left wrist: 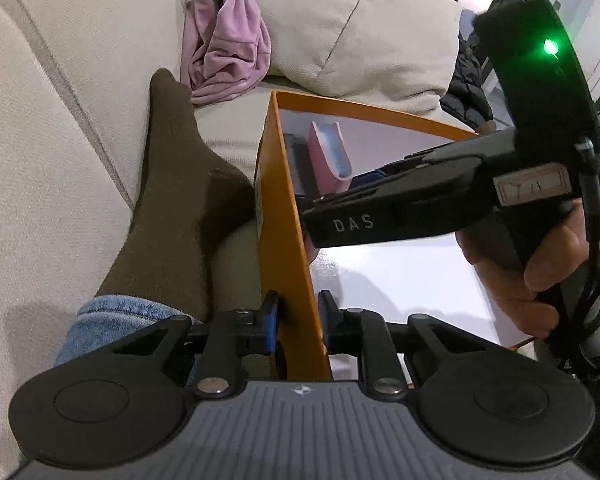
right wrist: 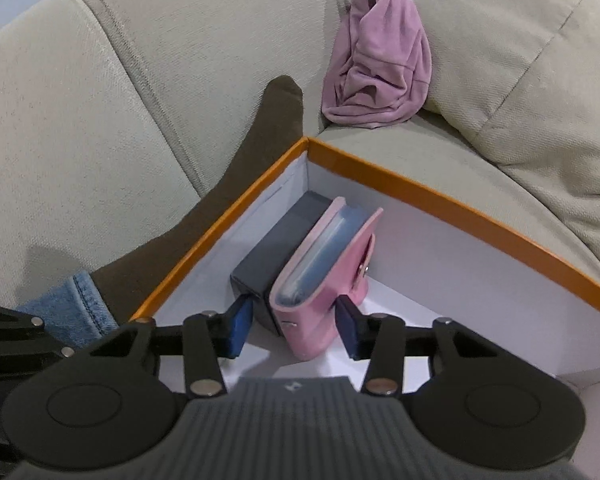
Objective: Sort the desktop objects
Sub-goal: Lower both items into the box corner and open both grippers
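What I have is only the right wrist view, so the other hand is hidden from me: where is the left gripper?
Observer: The left gripper straddles the near wall of the orange box, one of its jaws outside and one inside. I cannot tell whether they press it.
Operator: Anything lying in the box at that end?
Observer: No. The white floor that shows there is bare.
Operator: Is the light on my gripper lit?
Observer: Yes, a green light glows on the back of the right gripper.
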Available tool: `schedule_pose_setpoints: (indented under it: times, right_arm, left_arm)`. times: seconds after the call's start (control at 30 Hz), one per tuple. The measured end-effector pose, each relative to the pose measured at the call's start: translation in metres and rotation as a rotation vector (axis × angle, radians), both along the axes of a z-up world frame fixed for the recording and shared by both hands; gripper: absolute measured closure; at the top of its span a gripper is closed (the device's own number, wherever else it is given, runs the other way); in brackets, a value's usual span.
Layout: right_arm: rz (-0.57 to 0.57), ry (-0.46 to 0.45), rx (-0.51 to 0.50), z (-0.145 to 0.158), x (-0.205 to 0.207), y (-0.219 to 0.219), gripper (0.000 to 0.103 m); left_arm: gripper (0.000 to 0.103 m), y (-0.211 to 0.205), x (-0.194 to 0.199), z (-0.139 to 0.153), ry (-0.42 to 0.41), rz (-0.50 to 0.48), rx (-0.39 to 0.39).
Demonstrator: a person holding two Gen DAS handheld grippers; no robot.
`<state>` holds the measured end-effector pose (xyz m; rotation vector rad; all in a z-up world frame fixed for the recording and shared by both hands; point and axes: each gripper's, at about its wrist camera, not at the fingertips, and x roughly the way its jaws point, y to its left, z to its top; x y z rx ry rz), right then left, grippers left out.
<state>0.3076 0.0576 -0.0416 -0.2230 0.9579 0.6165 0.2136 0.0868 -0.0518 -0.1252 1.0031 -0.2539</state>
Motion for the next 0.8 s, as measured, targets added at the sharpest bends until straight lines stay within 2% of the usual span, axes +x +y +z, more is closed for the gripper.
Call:
schedule_pose_setpoints:
  times: [0.13, 0.27, 0.4, 0.47, 0.53, 0.8]
  right_arm:
    - [0.009, -0.004, -0.003, 0.001, 0.001, -0.001, 0.053]
    - [0.004, -0.009, -0.007, 0.003, -0.001, 0.0, 0.05]
    - [0.012, -0.024, -0.021, 0.004, -0.006, 0.002, 0.043]
    - [0.012, -0.032, -0.024, 0.005, -0.007, 0.003, 0.035]
    - [0.002, -0.041, -0.021, 0.007, -0.009, 0.001, 0.032]
    - [-0.027, -0.023, 0.012, 0.012, -0.011, -0.008, 0.027]
  left_arm:
    - [0.08, -0.001, 0.0, 0.001, -0.007, 0.003, 0.0]
    - [0.076, 0.014, 0.002, -0.002, 0.012, 0.054, -0.111]
    - [0.07, 0.022, 0.001, 0.0, -0.021, 0.094, -0.165]
    - [0.063, 0.023, 0.0, 0.002, -0.043, 0.101, -0.17]
    - [0.055, 0.023, 0.0, 0.002, -0.058, 0.106, -0.162]
    - [0.054, 0.02, -0.004, 0.002, -0.1, 0.095, -0.173]
